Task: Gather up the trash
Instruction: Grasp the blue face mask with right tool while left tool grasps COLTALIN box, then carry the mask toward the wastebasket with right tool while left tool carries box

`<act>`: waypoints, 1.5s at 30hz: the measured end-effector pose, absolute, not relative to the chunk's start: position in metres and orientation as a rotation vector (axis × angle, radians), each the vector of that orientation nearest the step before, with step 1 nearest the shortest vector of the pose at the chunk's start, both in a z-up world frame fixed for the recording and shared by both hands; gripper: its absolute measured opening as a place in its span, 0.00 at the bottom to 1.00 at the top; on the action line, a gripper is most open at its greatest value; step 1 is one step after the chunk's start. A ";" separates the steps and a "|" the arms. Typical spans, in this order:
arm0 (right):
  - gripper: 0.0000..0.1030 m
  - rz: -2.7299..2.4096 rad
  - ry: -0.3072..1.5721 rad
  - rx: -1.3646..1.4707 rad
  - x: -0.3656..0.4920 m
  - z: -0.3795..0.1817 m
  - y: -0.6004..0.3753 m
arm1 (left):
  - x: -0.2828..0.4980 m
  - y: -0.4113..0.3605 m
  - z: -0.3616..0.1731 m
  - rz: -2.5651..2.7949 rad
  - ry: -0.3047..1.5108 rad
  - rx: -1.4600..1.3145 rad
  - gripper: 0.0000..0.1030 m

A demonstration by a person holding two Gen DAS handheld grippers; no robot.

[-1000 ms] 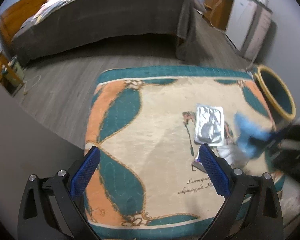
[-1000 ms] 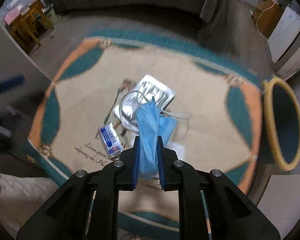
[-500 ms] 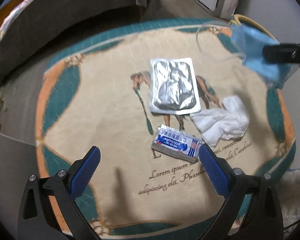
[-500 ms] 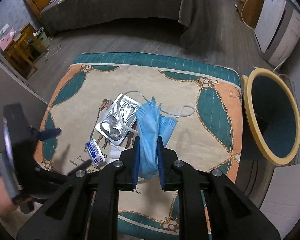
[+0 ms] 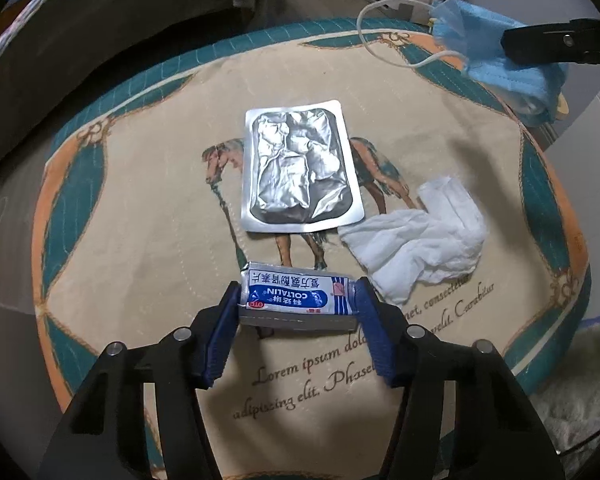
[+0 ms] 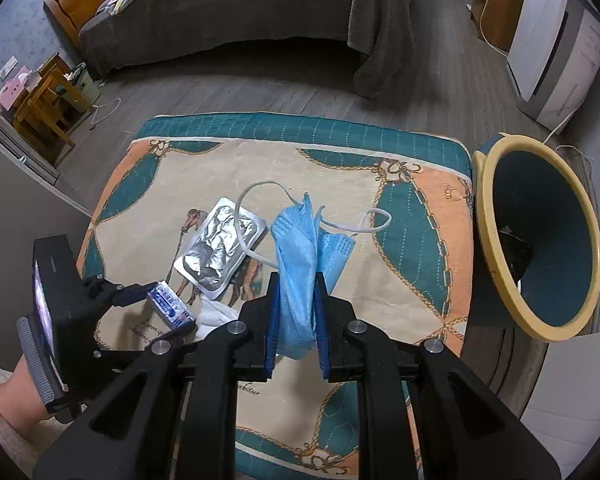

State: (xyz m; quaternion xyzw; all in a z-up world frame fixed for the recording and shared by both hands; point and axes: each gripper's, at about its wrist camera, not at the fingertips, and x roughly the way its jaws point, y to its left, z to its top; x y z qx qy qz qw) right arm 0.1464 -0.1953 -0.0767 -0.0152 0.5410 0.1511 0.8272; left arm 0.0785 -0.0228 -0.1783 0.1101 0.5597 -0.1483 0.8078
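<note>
My left gripper (image 5: 296, 300) is shut on a small blue and white medicine box (image 5: 296, 294) that lies on the patterned rug (image 5: 140, 208). A silver foil blister pack (image 5: 296, 170) lies just beyond it, and a crumpled white tissue (image 5: 420, 240) lies to its right. My right gripper (image 6: 296, 312) is shut on a blue face mask (image 6: 300, 264) and holds it above the rug; the mask also shows in the left wrist view (image 5: 496, 48). A yellow-rimmed teal trash bin (image 6: 540, 232) stands at the rug's right edge.
A bed with a dark cover (image 6: 228, 12) stands beyond the rug on the wood floor. A white cabinet (image 6: 552, 40) is at the far right and small wooden furniture (image 6: 48, 100) at the far left. A grey wall panel (image 6: 20, 208) stands at the rug's left.
My left gripper has come down onto the rug and closed on the medicine box. My right gripper has lifted the mask higher and drawn back, so the bin shows fully.
</note>
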 end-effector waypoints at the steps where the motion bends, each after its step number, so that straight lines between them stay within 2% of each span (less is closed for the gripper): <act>1: 0.15 0.320 1.150 -0.031 0.147 -0.077 -0.196 | 0.078 -0.022 -0.177 -0.324 1.198 0.224 0.57; 21: 0.15 0.299 1.095 -0.025 0.153 -0.060 -0.215 | 0.100 -0.018 -0.102 -0.257 1.010 0.106 0.57; 31: 0.15 0.281 1.052 0.003 0.157 -0.047 -0.245 | 0.108 -0.044 -0.097 -0.273 0.993 0.100 0.57; 45: 0.15 0.181 1.034 0.103 0.162 -0.048 -0.339 | 0.118 -0.133 -0.097 -0.375 0.982 0.162 0.57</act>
